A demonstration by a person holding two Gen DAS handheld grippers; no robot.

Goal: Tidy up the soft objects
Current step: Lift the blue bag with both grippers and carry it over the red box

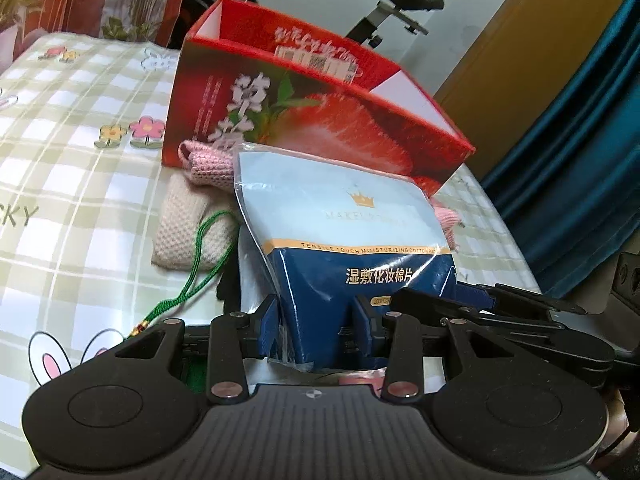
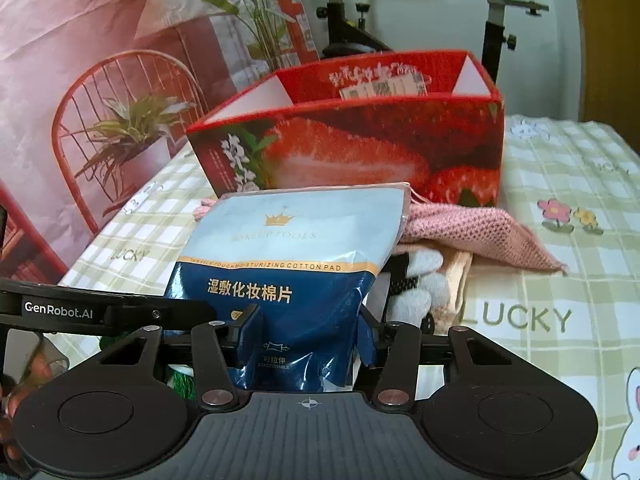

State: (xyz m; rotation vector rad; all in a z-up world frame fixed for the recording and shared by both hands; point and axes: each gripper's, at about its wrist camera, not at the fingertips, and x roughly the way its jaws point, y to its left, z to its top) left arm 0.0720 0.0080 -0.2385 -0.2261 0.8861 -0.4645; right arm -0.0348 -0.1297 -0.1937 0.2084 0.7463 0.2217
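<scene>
Right wrist: pink knit [image 2: 472,236] and strawberry box [image 2: 360,148] behind cotton-pad pouch [image 2: 288,264].

On the cotton pad pouch [image 2: 296,256] you can read a gold crown above "MAKEUP TOOLS", a band ending "MOISTURIZING COTTON PAD", then "湿敷化妆棉片" in white, and lower down "可拉伸". In your left view a small oval on it seems to say "200PCS", though it is partly hidden. The black arm [image 2: 100,310] at your left carries "GenRobot.AI". The checked tablecloth [image 2: 560,280] is printed "LUCKY". The red strawberry box [image 2: 360,152] bears large white characters too blurred to read.
</scene>
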